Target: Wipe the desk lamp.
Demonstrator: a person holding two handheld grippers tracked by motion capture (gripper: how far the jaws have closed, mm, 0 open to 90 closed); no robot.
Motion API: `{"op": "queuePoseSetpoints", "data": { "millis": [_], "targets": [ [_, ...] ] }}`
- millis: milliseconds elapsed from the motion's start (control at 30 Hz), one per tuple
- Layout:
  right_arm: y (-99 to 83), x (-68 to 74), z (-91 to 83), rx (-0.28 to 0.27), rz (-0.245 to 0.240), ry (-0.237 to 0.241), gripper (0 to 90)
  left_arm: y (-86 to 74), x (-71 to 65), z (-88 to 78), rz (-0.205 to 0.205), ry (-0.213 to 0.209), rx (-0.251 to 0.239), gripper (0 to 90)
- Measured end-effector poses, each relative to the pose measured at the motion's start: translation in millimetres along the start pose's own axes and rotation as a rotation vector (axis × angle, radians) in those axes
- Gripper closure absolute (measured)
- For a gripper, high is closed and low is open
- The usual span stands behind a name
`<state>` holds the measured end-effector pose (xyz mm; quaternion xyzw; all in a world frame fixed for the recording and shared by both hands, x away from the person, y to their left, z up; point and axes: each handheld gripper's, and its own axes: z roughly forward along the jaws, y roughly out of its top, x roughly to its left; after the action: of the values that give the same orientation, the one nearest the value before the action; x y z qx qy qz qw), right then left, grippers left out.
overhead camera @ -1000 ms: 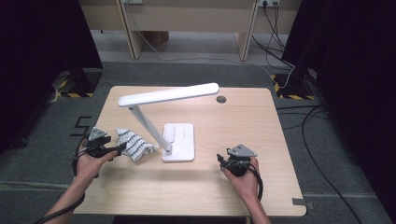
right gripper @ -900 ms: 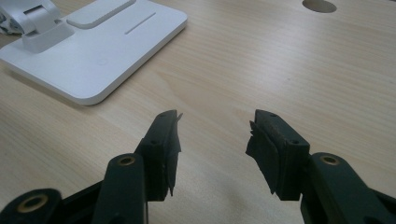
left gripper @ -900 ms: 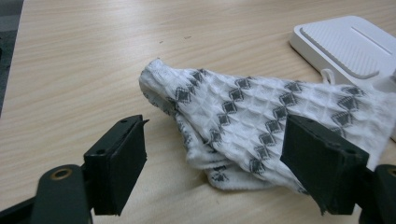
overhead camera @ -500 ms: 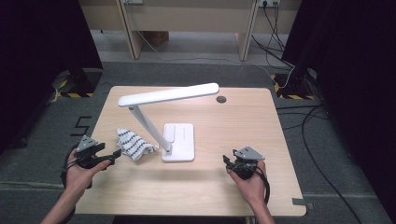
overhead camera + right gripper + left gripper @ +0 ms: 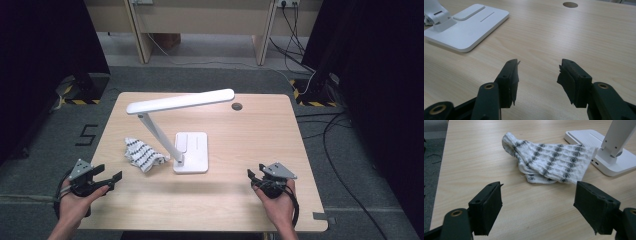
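**Both grippers drawn back to the near edge, cloth left lying by the lamp**

- Cloth: white with dark patterned stripes, crumpled in a loose heap on the left half of the table, roughly midway between far and near edges. One corner reaches the lamp's base, touching or nearly so. It lies flat and slack, free of both grippers.
- Left gripper: at the near left corner, partly past the left edge, jaws spread wide with nothing between them. In the left gripper view the cloth sits ahead of the open jaws, apart from the pads. Pointed at the cloth, so it looks either freshly let go or lined up for a pick; I judge this hand to be the working one.
- Right gripper: near the near edge on the right half, well apart from the cloth. Jaws have just been opening and stand wide, bare table between them. Likely parked clear of the lamp.
- Lamp: base mid-table, long head hanging over the centre; its stem crowds the cloth's right side, so an approach from the left makes sense.
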<state>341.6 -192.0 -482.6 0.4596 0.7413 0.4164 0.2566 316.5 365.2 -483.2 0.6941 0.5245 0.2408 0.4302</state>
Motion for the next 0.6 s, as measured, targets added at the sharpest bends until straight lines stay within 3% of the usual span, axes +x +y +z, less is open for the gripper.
{"op": "queuePoseSetpoints", "data": {
  "millis": [600],
  "targets": [
    [-23.8, -22.1, -20.7, 0.000, 0.049, -0.056, 46.5, -27.6, 4.2, -9.6, 0.005, 0.014, -0.019, 20.7]
  ]
}}
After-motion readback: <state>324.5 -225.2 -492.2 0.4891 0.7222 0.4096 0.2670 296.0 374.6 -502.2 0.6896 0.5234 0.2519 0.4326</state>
